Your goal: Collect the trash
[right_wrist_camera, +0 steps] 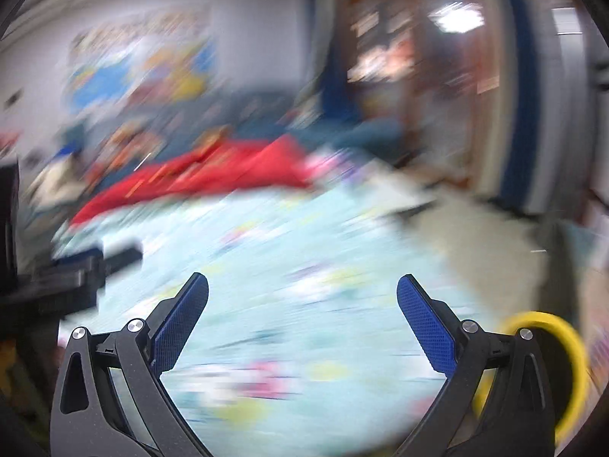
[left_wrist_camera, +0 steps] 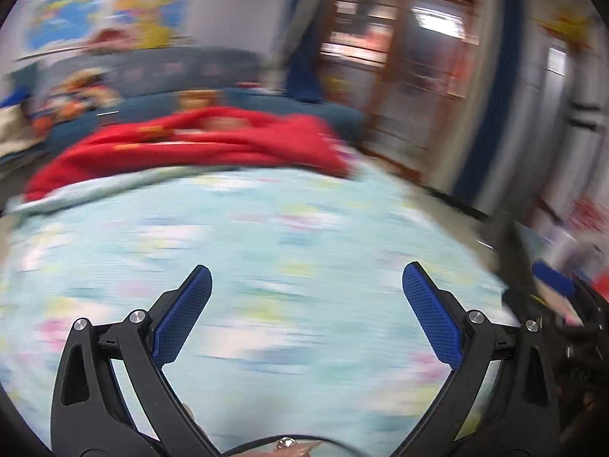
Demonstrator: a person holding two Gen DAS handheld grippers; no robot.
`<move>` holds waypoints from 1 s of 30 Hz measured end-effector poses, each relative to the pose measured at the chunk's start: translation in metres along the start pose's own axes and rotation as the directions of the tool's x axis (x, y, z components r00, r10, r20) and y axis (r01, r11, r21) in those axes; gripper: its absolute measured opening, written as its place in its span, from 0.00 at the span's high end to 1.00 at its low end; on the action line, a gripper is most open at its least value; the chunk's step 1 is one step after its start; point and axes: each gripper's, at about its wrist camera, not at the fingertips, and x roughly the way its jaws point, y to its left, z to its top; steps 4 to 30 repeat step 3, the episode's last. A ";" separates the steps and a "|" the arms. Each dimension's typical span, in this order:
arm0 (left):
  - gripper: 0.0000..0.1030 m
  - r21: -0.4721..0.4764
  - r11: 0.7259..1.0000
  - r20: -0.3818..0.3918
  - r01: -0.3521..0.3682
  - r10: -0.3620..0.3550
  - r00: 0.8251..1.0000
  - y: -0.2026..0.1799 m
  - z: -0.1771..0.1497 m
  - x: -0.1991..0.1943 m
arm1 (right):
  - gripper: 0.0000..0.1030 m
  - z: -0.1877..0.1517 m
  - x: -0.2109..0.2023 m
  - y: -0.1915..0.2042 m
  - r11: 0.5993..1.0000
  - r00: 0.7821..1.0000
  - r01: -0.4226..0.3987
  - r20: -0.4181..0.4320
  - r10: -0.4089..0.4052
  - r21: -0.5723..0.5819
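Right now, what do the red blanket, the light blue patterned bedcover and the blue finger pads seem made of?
Red blanket: soft cloth, it lies in folds. Light blue patterned bedcover: probably printed fabric; blur hides the weave. Blue finger pads: likely matte rubber or plastic, with a fine grid texture.

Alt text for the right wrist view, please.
Motion-blurred view: the open, empty right hand-held gripper over a pale blue patterned bedsheet. A red blanket lies beyond, and a yellow ring shows at lower right.
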 end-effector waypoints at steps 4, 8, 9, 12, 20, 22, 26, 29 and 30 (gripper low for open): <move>0.11 -0.077 0.968 -0.064 -0.238 0.234 0.970 0.095 -0.002 0.000 | 0.06 0.015 0.069 0.085 0.981 0.977 -0.178 -0.131 0.167 -0.081; 0.11 -0.077 0.968 -0.064 -0.238 0.234 0.970 0.095 -0.002 0.000 | 0.06 0.015 0.069 0.085 0.981 0.977 -0.178 -0.131 0.167 -0.081; 0.11 -0.077 0.968 -0.064 -0.238 0.234 0.970 0.095 -0.002 0.000 | 0.06 0.015 0.069 0.085 0.981 0.977 -0.178 -0.131 0.167 -0.081; 0.11 -0.077 0.968 -0.064 -0.238 0.234 0.970 0.095 -0.002 0.000 | 0.06 0.015 0.069 0.085 0.981 0.977 -0.178 -0.131 0.167 -0.081; 0.11 -0.077 0.968 -0.064 -0.238 0.234 0.970 0.095 -0.002 0.000 | 0.06 0.015 0.069 0.085 0.981 0.977 -0.178 -0.131 0.167 -0.081; 0.11 -0.077 0.968 -0.064 -0.238 0.234 0.970 0.095 -0.002 0.000 | 0.06 0.015 0.069 0.085 0.981 0.977 -0.178 -0.131 0.167 -0.081; 0.11 -0.077 0.968 -0.064 -0.238 0.234 0.970 0.095 -0.002 0.000 | 0.06 0.015 0.069 0.085 0.981 0.977 -0.178 -0.131 0.167 -0.081; 0.11 -0.077 0.968 -0.064 -0.238 0.234 0.970 0.095 -0.002 0.000 | 0.06 0.015 0.069 0.085 0.981 0.977 -0.178 -0.131 0.167 -0.081; 0.11 -0.077 0.968 -0.064 -0.238 0.234 0.970 0.095 -0.002 0.000 | 0.06 0.015 0.069 0.085 0.981 0.977 -0.178 -0.131 0.167 -0.081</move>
